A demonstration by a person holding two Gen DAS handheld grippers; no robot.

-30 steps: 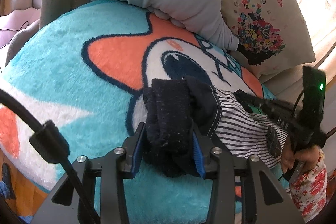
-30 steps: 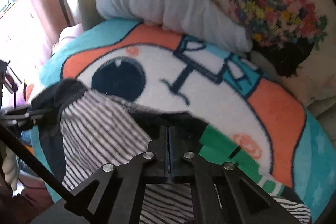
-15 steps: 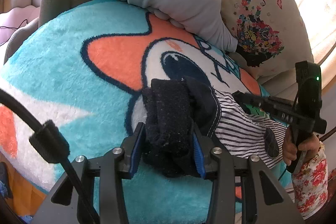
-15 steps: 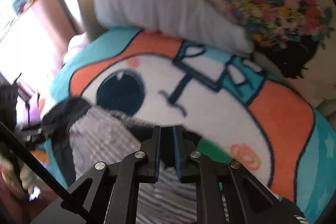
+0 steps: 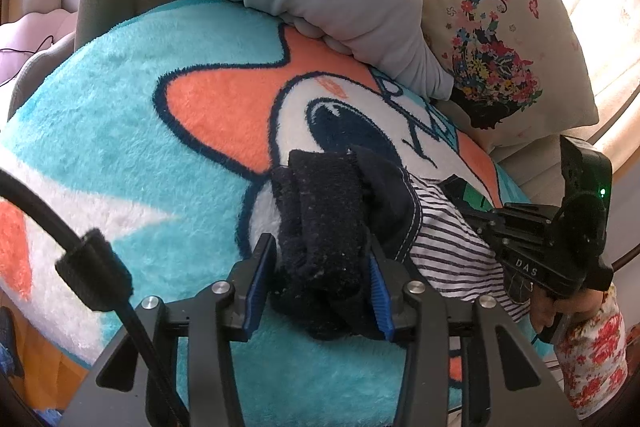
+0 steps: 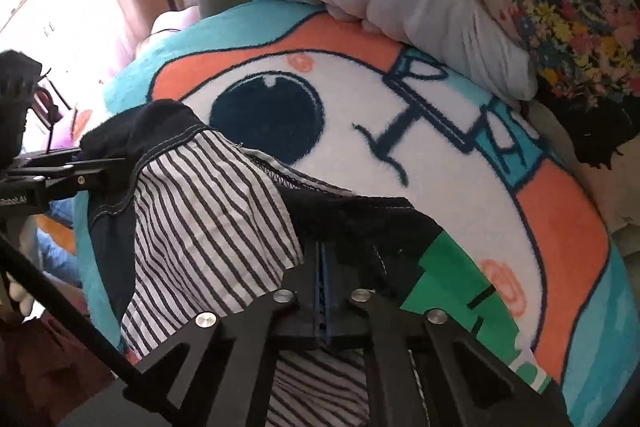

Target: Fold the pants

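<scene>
The left gripper's fingers (image 5: 262, 283) clamp the bunched dark waistband (image 5: 328, 223) of the striped pants (image 6: 208, 211) while the right gripper (image 6: 323, 291), pinched tight on the dark hem, keeps them stretched across the near plush blanket (image 5: 120, 131), apparently for folding.

Home bedroom (fleece blanket (image 5: 132, 131), floral pillow (image 5: 504, 39))
</scene>
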